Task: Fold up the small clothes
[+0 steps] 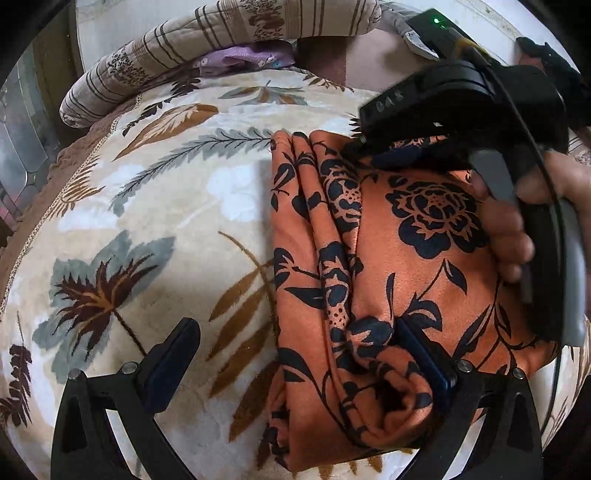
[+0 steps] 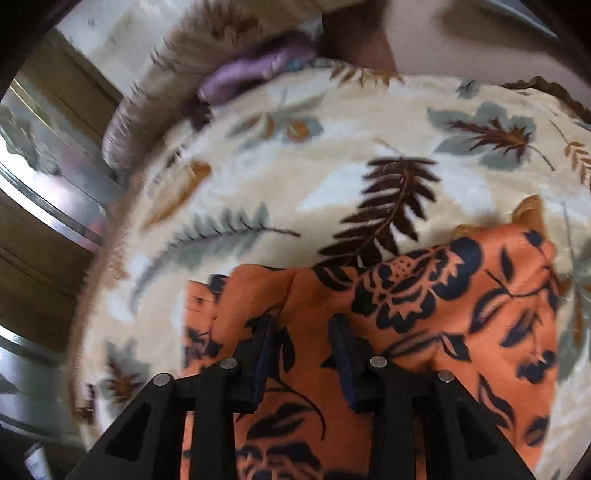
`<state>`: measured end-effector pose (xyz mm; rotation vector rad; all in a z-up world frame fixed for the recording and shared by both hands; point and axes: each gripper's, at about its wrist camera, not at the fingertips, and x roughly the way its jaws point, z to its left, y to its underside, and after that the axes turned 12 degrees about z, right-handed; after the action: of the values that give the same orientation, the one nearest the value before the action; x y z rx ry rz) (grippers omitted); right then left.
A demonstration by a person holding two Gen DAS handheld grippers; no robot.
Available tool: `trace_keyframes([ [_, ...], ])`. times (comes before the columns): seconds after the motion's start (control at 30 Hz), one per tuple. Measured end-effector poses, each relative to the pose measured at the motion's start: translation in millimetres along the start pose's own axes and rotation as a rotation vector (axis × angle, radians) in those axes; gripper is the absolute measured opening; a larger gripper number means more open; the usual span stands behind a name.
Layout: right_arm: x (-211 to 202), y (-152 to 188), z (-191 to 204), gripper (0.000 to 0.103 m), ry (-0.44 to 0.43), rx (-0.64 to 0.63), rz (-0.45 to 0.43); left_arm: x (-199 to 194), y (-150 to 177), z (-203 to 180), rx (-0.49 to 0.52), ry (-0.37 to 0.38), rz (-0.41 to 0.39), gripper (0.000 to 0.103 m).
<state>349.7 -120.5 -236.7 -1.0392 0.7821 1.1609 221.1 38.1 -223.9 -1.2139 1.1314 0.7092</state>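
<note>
Bed by a daylit window, leaf-print cover.

Cream blanket [image 1: 155, 206] with grey, tan and brown fern leaves spreads across the bed. Striped quilt [image 1: 155, 48] rolled along the far edge, a purple cloth [image 1: 251, 55] tucked beside it. Shiny metal window frame [image 2: 48, 192] at left, reflecting light. Pale wall [image 1: 122, 22] behind.

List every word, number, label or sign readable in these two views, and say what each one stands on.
"GAS" or "0AS", embossed on the black body of the right gripper in the left wrist view: too blurred to read with certainty.
Orange floral garment: print only, no text.
Leaf-patterned blanket: no text.
Right wrist view: motion-blurred, no text visible.
</note>
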Motion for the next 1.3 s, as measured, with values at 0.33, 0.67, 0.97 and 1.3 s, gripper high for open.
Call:
trace_keyframes([
  [0.33, -64, 25, -37, 0.036, 0.001, 0.086, -0.178, 1, -3, 2, -0.006, 0.004, 0.012, 0.103],
  [0.67, -56, 44, -68, 0.038, -0.016, 0.136, -0.049, 0, -4, -1, -0.001, -0.017, 0.012, 0.103],
  [0.97, -122, 105, -91, 0.066, -0.070, 0.129, -0.118, -41, -16, 15, -0.044, 0.039, -0.096, 0.103],
  [1.3, -128, 158, -127, 0.066, -0.186, 0.188, -0.076, -31, -26, 54, -0.269, -0.003, -0.062, 0.103],
])
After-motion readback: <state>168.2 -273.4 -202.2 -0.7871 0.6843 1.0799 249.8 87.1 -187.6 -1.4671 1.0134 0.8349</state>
